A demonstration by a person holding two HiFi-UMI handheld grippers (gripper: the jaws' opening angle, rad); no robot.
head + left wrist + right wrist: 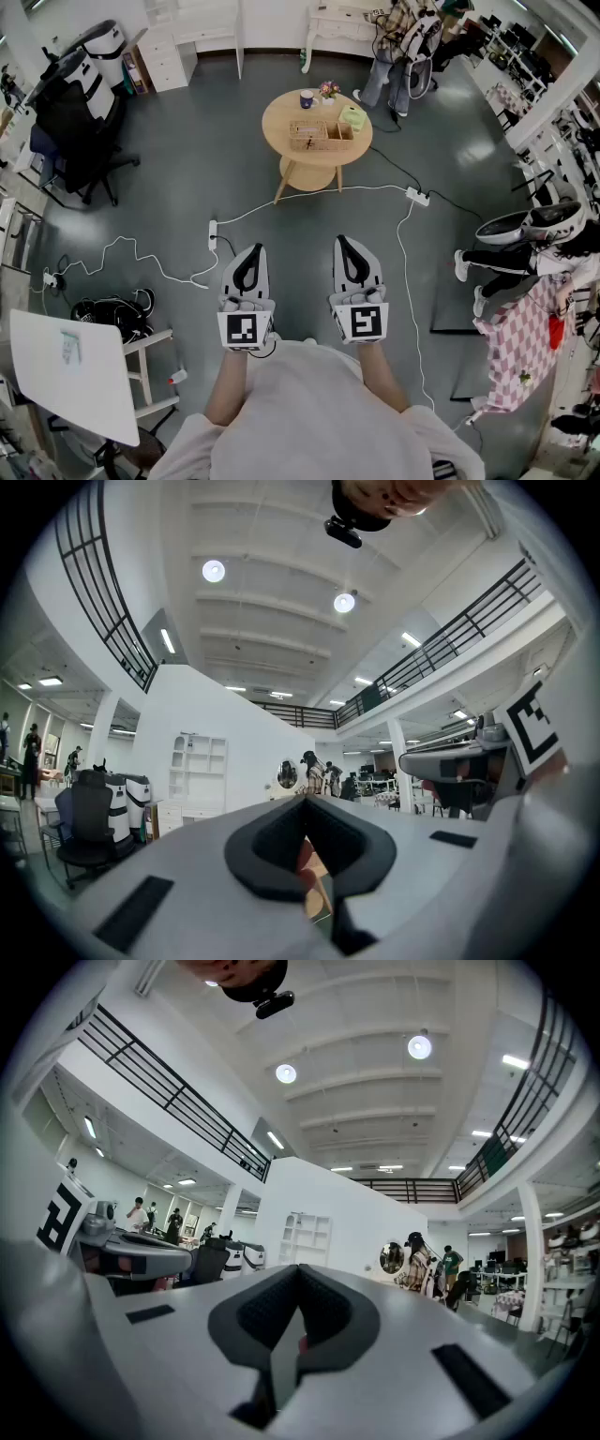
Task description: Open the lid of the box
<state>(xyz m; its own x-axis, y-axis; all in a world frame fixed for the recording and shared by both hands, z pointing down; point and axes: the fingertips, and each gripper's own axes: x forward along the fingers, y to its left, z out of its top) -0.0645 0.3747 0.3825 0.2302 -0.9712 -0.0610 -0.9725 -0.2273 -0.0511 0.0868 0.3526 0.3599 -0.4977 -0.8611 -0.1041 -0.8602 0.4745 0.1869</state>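
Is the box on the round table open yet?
Not that I can see. Done: nothing; the box sits on the round table across the floor, far from both claws. In hand: nothing; the left claw and right claw are shut and empty in front of the person. Left: walk over, reach the box, lift its lid.

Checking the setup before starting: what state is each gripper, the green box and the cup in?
Left gripper: jaws shut, empty.
Right gripper: jaws shut, empty.
Green box: on the round table, lid looks shut, untouched.
Cup: upright on the table.
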